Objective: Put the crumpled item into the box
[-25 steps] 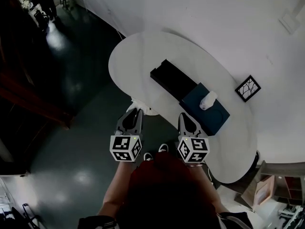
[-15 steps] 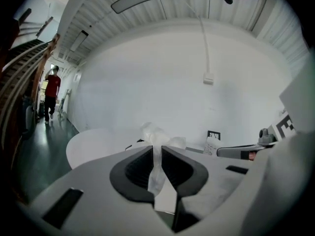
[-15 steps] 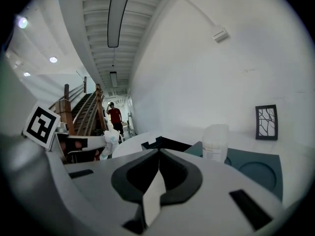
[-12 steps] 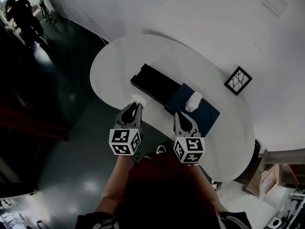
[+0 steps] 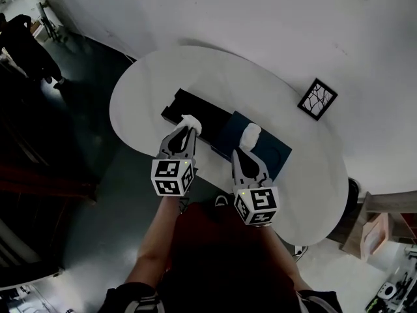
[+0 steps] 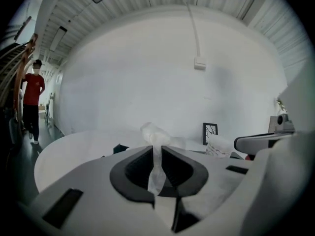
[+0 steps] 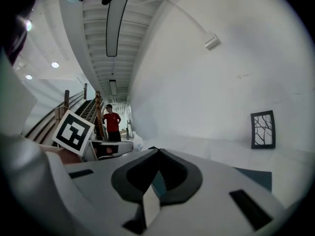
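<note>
The left gripper (image 5: 187, 130) has come forward over the last second. It was back at the near edge of the table (image 5: 146, 77), short of the black box (image 5: 203, 107), and now its tip hangs over the box's near rim. Its jaws are pinched tight on a crumpled paper (image 5: 191, 120). In the left gripper view the paper's thin tail runs down between the pads and the bunched part (image 6: 154, 133) sticks out just past the tip. So the task's item is held in the air at the box's near side, not yet inside it. Judging by that, the carry is nearly done. What seems left is a short reach further over the open box and then letting go.

To the right of the black box, the right gripper (image 5: 238, 154) has also moved up from the table edge. It now sits at the near side of a dark blue box (image 5: 277, 154) that touches the black box's right end. Its jaws are drawn together with nothing between them, as the right gripper view (image 7: 156, 156) shows. A second white wad (image 5: 250, 134) lies on the blue box, just ahead of that tip. It has not been picked up.

Farther right of the black box, well apart from it, a small framed picture (image 5: 317, 98) stands near the wall.
</note>
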Tool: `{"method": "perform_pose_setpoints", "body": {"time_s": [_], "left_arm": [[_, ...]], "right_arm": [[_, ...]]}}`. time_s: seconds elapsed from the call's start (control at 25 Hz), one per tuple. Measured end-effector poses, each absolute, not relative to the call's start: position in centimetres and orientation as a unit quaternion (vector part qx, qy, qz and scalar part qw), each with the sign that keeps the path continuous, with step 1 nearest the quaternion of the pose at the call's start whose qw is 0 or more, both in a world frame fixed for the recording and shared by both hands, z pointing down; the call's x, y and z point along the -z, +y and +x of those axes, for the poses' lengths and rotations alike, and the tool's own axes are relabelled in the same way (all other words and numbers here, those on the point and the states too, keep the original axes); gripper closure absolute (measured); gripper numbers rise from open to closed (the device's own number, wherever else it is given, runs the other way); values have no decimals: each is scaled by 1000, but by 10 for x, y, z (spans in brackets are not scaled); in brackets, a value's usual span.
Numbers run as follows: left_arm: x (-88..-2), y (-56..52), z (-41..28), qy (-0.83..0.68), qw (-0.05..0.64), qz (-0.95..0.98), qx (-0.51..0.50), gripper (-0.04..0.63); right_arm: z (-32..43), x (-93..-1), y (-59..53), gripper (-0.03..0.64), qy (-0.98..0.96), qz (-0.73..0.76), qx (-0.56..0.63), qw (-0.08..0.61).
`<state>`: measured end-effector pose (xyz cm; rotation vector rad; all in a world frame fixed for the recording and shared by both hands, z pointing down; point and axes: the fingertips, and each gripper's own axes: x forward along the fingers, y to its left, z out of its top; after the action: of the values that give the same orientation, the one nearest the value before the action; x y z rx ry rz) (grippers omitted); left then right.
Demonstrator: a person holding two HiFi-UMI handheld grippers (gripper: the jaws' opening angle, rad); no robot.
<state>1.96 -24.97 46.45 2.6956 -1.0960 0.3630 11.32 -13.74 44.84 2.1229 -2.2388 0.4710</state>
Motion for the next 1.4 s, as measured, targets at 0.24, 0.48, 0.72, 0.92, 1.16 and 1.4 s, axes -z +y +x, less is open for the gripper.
{"method": "perform_pose_setpoints", "body": {"time_s": [0.24,0.48,0.72,0.92,1.16,1.4], "left_arm": [[-475,-263,43,-333,94,926,-151,528],[-490,-277,61,-269,87,942,-182,526],[-509,-289,79,-187,59,952,-235,526],[-526,-292,88,-121,28,951,-282,526],[-543,-289,96,-60,2,940,-335,526],[-557,-280,100,-16,-40,923,-382,526]], "right_arm": [[110,-442,-146,601,-715,684,-144,3],[98,-443,-166,601,-697,703,-142,19],[88,-447,-187,601,-661,735,-148,30],[86,-450,-197,601,-630,760,-155,34],[84,-456,-198,601,-599,783,-165,39],[84,-462,-195,601,-576,797,-178,40]]}}
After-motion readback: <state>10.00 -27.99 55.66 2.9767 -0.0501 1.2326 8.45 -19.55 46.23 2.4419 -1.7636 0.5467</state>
